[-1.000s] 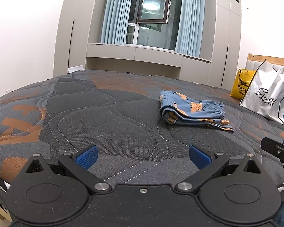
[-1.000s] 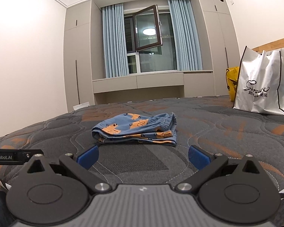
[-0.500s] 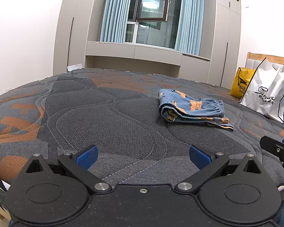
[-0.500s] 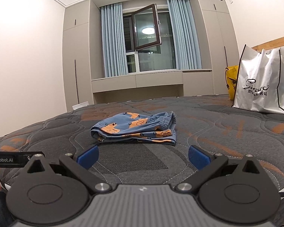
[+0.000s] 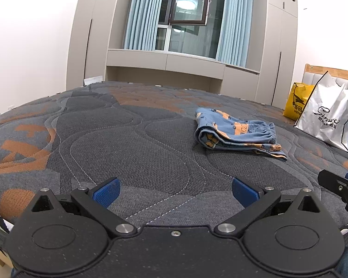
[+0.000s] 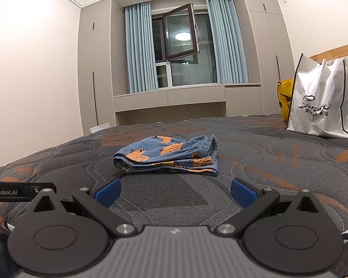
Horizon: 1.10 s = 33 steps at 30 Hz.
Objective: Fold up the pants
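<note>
1. Left wrist view shows the pants folded into a compact bundle on the bed, ahead and to the right of the left gripper, well apart from it.
2. Their long axis runs roughly left to right across both views; the elastic waistband sits at the right end, the rounded fold at the left.
3. The fabric is blue with orange vehicle prints.
4. The left gripper's blue fingers are spread wide and released, with nothing between them.
5. In the right wrist view, the right gripper has its fingers likewise spread and empty, with the pants straight ahead, near but not touching.
6. A white bag stands on the bed to the right, printed with a script logo that seems to read "Sirowe" over small characters too fine to read.
7. A yellow bag stands behind it.
8. "GenRobot.AI" is printed on the black bar of the left gripper at the left edge of the right wrist view.
</note>
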Each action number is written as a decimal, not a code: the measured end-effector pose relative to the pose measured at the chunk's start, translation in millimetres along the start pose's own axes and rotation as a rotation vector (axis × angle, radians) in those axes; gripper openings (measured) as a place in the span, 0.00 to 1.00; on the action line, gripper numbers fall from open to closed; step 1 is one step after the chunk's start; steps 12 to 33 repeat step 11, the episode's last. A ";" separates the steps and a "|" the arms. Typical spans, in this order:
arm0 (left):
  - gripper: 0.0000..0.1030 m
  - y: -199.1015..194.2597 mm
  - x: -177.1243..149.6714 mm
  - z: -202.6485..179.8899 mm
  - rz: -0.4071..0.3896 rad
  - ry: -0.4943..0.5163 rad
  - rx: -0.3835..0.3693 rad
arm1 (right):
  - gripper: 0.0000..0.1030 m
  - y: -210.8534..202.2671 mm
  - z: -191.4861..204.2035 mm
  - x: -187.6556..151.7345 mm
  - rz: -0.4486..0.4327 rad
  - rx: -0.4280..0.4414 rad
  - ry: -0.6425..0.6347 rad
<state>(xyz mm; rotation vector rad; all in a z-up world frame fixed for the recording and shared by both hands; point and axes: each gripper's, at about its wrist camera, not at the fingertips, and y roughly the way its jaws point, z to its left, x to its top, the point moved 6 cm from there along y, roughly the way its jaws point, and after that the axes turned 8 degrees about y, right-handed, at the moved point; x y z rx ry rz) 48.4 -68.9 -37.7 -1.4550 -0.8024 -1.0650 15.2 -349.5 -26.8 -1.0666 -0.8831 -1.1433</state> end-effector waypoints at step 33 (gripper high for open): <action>0.99 -4.2 0.5 0.6 -0.021 -0.032 -0.023 | 1.00 0.7 -1.1 -1.2 0.008 0.005 0.000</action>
